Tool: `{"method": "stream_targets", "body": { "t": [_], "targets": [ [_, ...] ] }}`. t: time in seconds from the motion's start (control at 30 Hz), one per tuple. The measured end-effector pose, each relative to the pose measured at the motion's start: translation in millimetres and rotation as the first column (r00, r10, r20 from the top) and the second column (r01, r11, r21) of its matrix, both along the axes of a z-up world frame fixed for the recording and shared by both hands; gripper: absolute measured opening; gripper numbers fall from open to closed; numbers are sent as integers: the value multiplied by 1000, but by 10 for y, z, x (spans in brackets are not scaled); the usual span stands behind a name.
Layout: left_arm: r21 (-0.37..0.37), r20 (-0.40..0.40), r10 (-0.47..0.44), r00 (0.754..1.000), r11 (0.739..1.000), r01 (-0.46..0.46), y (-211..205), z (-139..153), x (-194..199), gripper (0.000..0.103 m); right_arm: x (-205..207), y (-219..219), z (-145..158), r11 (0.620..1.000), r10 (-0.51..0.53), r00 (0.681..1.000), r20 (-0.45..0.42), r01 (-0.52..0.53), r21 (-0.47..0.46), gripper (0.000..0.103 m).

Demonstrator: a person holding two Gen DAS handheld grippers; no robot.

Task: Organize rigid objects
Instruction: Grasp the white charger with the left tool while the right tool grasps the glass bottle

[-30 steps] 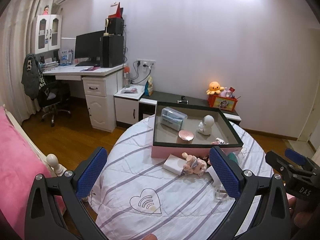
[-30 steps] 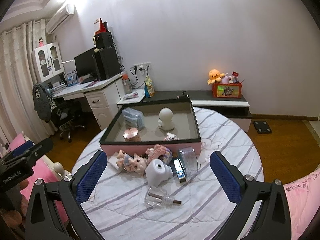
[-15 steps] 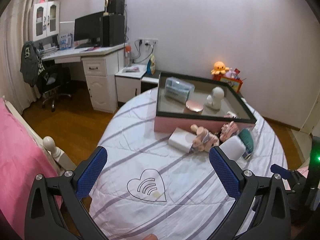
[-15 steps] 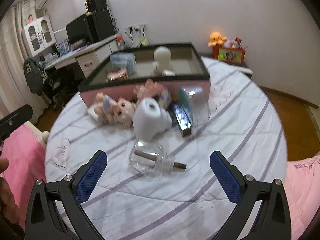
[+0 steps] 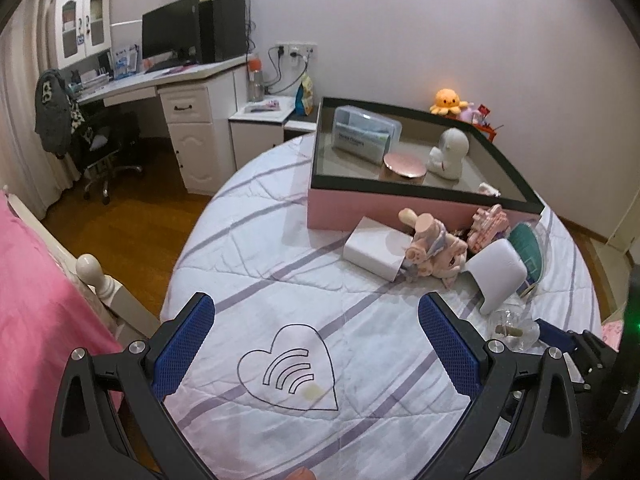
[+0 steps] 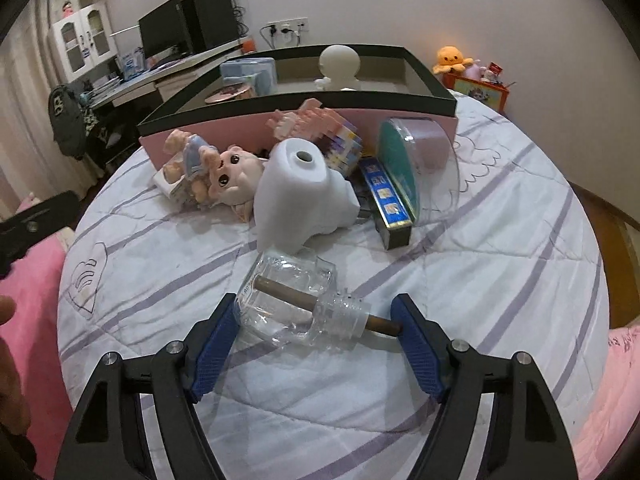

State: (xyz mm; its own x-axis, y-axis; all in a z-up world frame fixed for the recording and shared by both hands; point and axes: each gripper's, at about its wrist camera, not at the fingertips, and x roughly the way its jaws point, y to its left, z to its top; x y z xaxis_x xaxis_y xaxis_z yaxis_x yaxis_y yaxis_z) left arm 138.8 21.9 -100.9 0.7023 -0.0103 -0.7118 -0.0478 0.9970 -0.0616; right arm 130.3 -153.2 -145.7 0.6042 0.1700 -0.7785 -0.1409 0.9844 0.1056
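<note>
While the big pink box [image 6: 400, 118] stands at the far side of the round bed [image 5: 248, 232] with some things already inside, both views have come much lower and nearer to the loose pile in front of it than a second ago. The pile lies just beside the near wall of the box: a white holder [image 6: 304, 196], a pink doll [image 6: 224, 172], a block figure [image 6: 320, 128] and a flat blue tin [image 6: 386, 196].

Nearest to the right gripper [image 6: 314, 336] lies the clear glass bottle [image 6: 296, 300] on its side, its brown wick toward the right. The bottle was far ahead before; now it sits between the blue pads. The jaws have just been closing from fully wide, but a gap is visible on both sides, so nothing is held yet. I judge this bottle is the next thing to go into the box.

The left gripper [image 5: 316, 344] hangs wide and empty over the heart drawing [image 5: 288, 364].
</note>
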Motion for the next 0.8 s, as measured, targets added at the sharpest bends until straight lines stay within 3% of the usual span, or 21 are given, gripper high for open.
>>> {"method": "stream_targets", "body": {
  "t": [0.5,0.8],
  "targets": [
    [20,-29,-56,998,998,56,-242,-153,349,103,60,-153,182,997,30,999,12,-31,71,77],
    [92,-79,-89,993,991,96,-375,-396,700,103,95,-218,188,996,29,1000,9,-30,88,78]
  ]
}}
